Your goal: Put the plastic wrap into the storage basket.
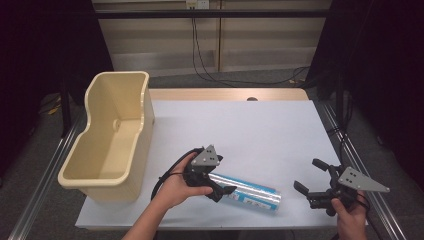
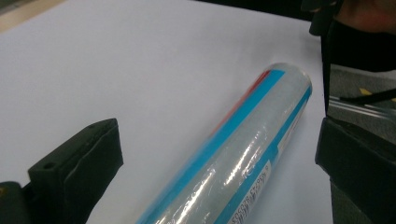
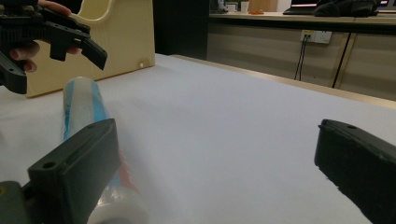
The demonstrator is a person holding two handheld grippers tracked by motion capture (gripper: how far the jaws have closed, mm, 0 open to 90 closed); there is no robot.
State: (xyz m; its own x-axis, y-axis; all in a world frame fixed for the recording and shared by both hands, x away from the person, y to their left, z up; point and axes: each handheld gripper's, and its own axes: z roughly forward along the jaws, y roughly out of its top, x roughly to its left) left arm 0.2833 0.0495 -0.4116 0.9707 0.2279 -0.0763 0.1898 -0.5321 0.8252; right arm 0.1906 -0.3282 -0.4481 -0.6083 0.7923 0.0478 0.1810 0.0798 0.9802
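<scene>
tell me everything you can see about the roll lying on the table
The roll is a long cylinder wrapped in clear glossy film, with blue bands along its length, a red stripe and a white barcode label. It lies flat on its side on the white table, near the front edge. The left gripper sits over its left end with open jaws on either side, not clamped. The right gripper is open off its other end, apart from it. The beige bin stands well to its left.
</scene>
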